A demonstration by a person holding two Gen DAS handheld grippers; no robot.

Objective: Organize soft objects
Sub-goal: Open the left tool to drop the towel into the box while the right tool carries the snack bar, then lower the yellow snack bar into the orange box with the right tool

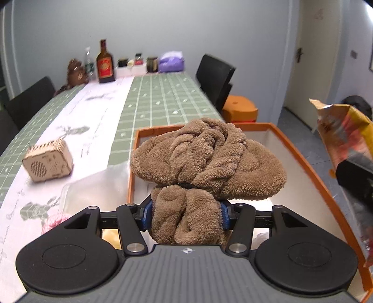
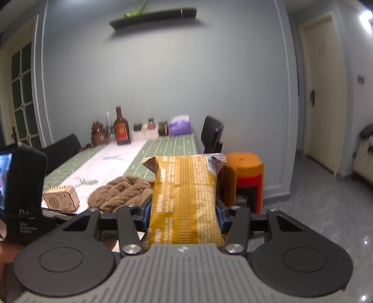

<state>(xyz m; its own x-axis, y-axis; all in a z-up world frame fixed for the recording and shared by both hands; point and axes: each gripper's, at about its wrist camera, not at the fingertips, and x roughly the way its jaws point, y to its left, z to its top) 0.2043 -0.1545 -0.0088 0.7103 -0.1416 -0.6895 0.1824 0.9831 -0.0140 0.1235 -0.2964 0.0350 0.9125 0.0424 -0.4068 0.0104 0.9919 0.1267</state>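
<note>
Over the orange-rimmed box (image 1: 303, 160) on the bench (image 1: 163, 98), left fingers (image 1: 145, 215) clench a bunched brown towel (image 1: 205, 158), while right fingers (image 2: 220, 215) grasp a yellow snack packet (image 2: 186, 198) lengthwise, pointing away.

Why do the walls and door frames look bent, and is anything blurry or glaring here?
Left wrist view: the wide lens bows the walls; the brown towel is sharp, the snack bag at the right edge is smeared. Right wrist view: the whole room looks soft, and a bright light flares in the top corner.
</note>
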